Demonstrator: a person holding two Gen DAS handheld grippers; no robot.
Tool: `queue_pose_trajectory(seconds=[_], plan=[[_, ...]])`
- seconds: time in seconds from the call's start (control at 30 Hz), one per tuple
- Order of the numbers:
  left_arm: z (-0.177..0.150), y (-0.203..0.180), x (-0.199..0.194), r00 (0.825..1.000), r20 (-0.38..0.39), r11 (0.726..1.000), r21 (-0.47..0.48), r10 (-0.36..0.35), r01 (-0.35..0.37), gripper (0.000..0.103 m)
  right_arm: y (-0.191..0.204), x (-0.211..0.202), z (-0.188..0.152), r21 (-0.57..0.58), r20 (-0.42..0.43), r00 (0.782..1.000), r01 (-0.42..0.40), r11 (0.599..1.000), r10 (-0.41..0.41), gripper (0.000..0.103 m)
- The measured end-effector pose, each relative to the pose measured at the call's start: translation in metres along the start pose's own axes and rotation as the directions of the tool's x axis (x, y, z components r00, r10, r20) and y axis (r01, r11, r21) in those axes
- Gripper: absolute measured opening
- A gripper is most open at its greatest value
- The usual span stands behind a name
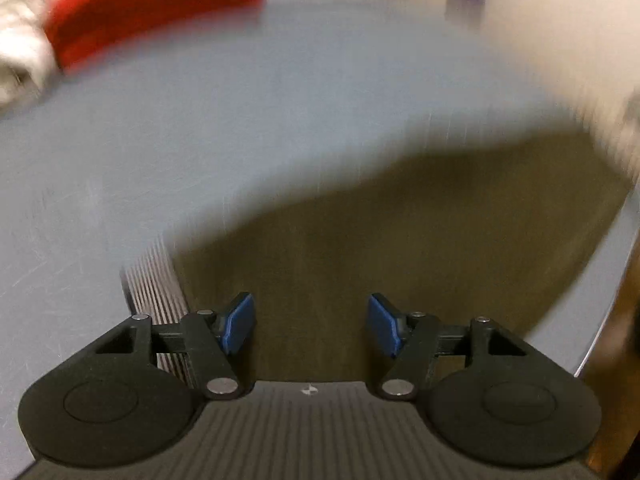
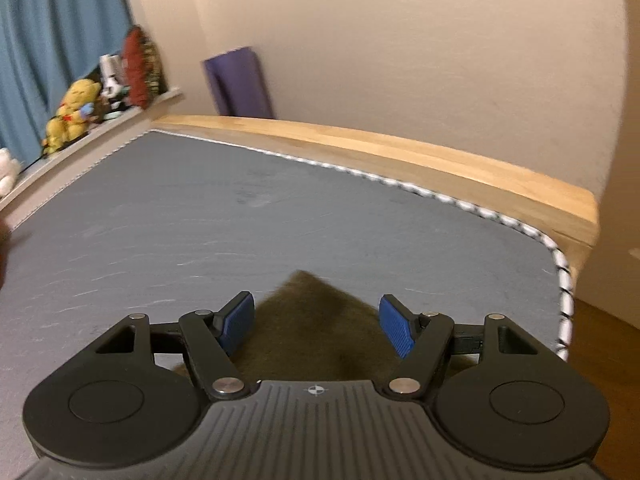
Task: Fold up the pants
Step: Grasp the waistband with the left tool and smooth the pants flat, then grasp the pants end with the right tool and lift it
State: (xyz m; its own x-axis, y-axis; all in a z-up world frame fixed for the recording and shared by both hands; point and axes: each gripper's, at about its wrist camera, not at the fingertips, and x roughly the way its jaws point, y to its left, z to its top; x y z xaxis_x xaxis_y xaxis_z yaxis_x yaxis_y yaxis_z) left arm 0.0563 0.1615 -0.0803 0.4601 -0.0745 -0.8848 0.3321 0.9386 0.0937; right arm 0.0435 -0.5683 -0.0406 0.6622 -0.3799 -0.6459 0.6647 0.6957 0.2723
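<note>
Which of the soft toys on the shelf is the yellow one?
The yellow soft toy sits on the shelf before the blue curtain; the white soft toy nearer the edge is paler.

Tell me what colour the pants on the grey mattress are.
Olive-brown pants, clearest in the left wrist view.
</note>
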Motion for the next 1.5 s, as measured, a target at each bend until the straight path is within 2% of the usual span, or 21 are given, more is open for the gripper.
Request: queue_pose_trajectory(seconds=[0.03, 0.07, 0.13, 0.2, 0.27, 0.33, 0.4, 0.47, 0.6, 0.7, 0.8, 0.93, 1.0, 1.13, 1.2, 1.23, 1.37, 1.5], plan=[[-0.002, -0.009, 0.006, 0.999, 0.018, 0.998, 0.063, 0.029, -0.030, 0.069, -0.013, 0.001, 0.001, 0.019, -0.007, 1.000, 0.004, 1.000, -0.004, 0.071], [0.002, -0.014, 0.004, 0.998, 0.033, 0.997, 0.069, 0.044, -0.046, 0.069, -0.023, 0.002, 0.002, 0.035, -0.012, 1.000, 0.007, 0.999, -0.007, 0.071], [0.013, -0.014, -0.002, 0.994, 0.073, 0.996, 0.003, 0.087, -0.087, 0.068, -0.043, 0.003, 0.003, 0.065, -0.019, 1.000, 0.010, 0.998, -0.009, 0.071], [0.028, -0.021, -0.014, 0.980, 0.148, 0.991, -0.056, 0.131, -0.124, 0.068, -0.067, 0.004, 0.003, 0.096, -0.024, 1.000, 0.019, 0.995, -0.017, 0.072], [0.041, -0.032, -0.023, 0.972, 0.200, 0.990, -0.098, 0.122, -0.104, 0.074, -0.085, 0.008, 0.000, 0.115, -0.035, 0.999, 0.043, 0.992, -0.039, 0.072], [0.051, -0.044, -0.026, 0.967, 0.229, 0.989, -0.117, 0.115, -0.090, 0.074, -0.104, 0.014, -0.006, 0.140, -0.068, 0.996, 0.063, 0.988, -0.054, 0.072], [0.064, -0.066, -0.028, 0.961, 0.257, 0.993, -0.088, 0.105, -0.085, 0.076, -0.120, 0.020, -0.015, 0.181, -0.119, 0.992, 0.069, 0.981, -0.048, 0.071], [0.076, -0.089, -0.034, 0.958, 0.274, 0.996, -0.040, 0.087, -0.079, 0.080, -0.136, 0.025, -0.026, 0.259, -0.179, 0.984, 0.054, 0.964, -0.007, 0.071], [0.086, -0.122, -0.024, 0.957, 0.288, 0.998, 0.031, 0.040, -0.051, 0.080, -0.145, 0.036, -0.048, 0.327, -0.273, 0.961, 0.040, 0.944, 0.054, 0.072], [0.096, -0.140, -0.006, 0.957, 0.289, 0.997, 0.060, 0.021, -0.040, 0.080, -0.132, 0.034, -0.051, 0.276, -0.255, 0.965, 0.015, 0.961, 0.058, 0.074], [0.095, -0.151, 0.002, 0.959, 0.282, 0.996, 0.085, 0.015, -0.040, 0.080, -0.129, 0.037, -0.051, 0.299, -0.252, 0.961, -0.031, 0.954, 0.110, 0.073], [0.095, -0.160, 0.008, 0.961, 0.276, 0.993, 0.101, 0.024, -0.054, 0.080, -0.117, 0.044, -0.051, 0.236, -0.256, 0.964, -0.010, 0.972, 0.073, 0.072], [0.093, -0.157, 0.004, 0.961, 0.276, 0.994, 0.098, 0.029, -0.058, 0.080, -0.111, 0.046, -0.051, 0.207, -0.247, 0.968, -0.001, 0.978, 0.054, 0.062], [0.093, -0.150, 0.001, 0.961, 0.275, 0.995, 0.079, 0.033, -0.056, 0.080, -0.100, 0.043, -0.059, 0.158, -0.213, 0.976, 0.069, 0.985, -0.035, 0.044], [0.091, -0.146, -0.004, 0.960, 0.277, 0.996, 0.073, 0.035, -0.057, 0.080, -0.099, 0.041, -0.062, 0.170, -0.203, 0.979, 0.069, 0.983, -0.034, 0.030], [0.091, -0.145, -0.005, 0.960, 0.278, 0.996, 0.071, 0.035, -0.057, 0.080, -0.100, 0.041, -0.062, 0.185, -0.202, 0.979, 0.059, 0.981, -0.021, 0.027], [0.090, -0.143, -0.010, 0.957, 0.289, 0.996, 0.066, 0.032, -0.054, 0.080, -0.094, 0.035, -0.058, 0.223, -0.176, 0.984, 0.062, 0.973, -0.023, 0.021], [0.089, -0.139, -0.014, 0.953, 0.301, 0.997, 0.055, 0.034, -0.053, 0.080, -0.073, 0.012, -0.044, 0.214, -0.089, 0.996, 0.033, 0.976, -0.014, 0.020]])
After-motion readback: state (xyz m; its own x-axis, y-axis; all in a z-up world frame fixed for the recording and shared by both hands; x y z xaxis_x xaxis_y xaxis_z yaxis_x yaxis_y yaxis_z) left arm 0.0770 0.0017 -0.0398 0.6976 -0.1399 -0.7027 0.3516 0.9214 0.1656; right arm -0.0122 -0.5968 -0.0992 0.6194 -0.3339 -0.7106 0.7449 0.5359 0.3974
